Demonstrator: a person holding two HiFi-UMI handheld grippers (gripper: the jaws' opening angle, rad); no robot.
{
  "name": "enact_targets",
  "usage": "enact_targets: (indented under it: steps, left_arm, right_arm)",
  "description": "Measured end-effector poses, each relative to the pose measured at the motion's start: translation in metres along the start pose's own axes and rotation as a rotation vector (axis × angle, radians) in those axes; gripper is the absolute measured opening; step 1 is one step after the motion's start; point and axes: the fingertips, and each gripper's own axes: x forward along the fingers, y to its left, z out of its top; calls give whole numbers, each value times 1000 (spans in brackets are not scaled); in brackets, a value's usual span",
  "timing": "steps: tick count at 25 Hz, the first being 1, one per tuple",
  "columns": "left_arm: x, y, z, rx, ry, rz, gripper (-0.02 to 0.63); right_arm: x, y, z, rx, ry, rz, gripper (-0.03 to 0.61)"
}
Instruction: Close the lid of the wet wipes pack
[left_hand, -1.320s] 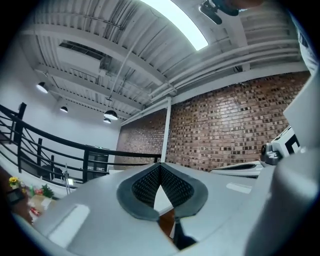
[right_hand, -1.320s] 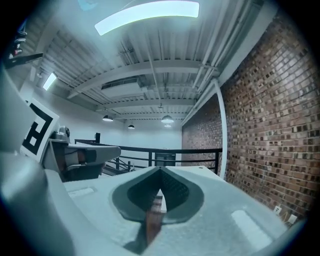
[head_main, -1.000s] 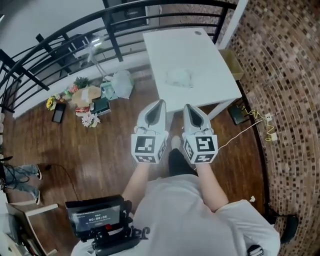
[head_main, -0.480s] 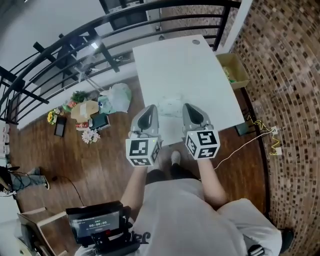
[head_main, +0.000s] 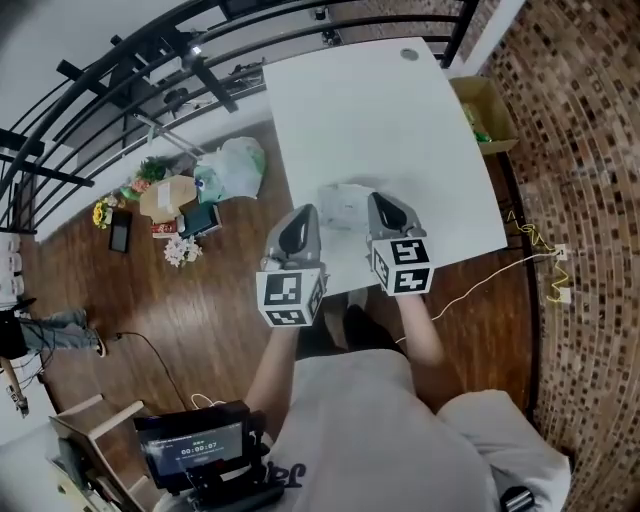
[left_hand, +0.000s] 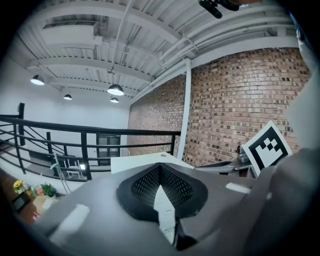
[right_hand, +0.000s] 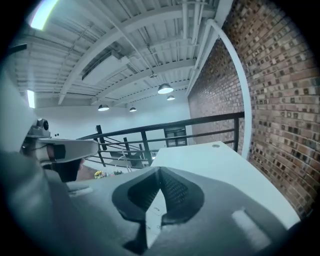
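Observation:
The wet wipes pack, pale and translucent, lies near the front edge of the white table. I cannot make out its lid. In the head view my left gripper hovers just left of the pack at the table's front left corner, its jaws shut and empty. On the pack's right side, my right gripper is also shut and holds nothing. The left gripper view shows its jaws meeting at the tips with the table beyond. The right gripper points along the table.
A black railing runs behind and to the left of the table. Bags, flowers and boxes sit on the wooden floor at left. A cardboard box stands by the brick wall. A cable trails under the table.
Both grippers have come forward from over the floor to the table's front edge. They now flank the wipes pack, still shut.

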Motion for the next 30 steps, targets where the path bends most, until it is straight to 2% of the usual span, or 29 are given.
enact_targets:
  steps: [6, 10, 14, 19, 30]
  left_arm:
    - [28, 27, -23, -46, 66, -19, 15]
    - [43, 31, -45, -78, 110, -50, 15]
    - [51, 32, -61, -85, 142, -74, 15]
    - [58, 34, -73, -86, 170, -91, 15]
    - [67, 36, -98, -85, 207, -85, 15]
  right_arm:
    - [62, -8, -16, -25, 124, -10, -11]
    - [85, -24, -40, 26, 231, -49, -11]
    - [83, -20, -53, 18, 259, -49, -10]
    - [69, -4, -67, 2, 303, 2, -11]
    - [58, 19, -134, -7, 426, 46, -11]
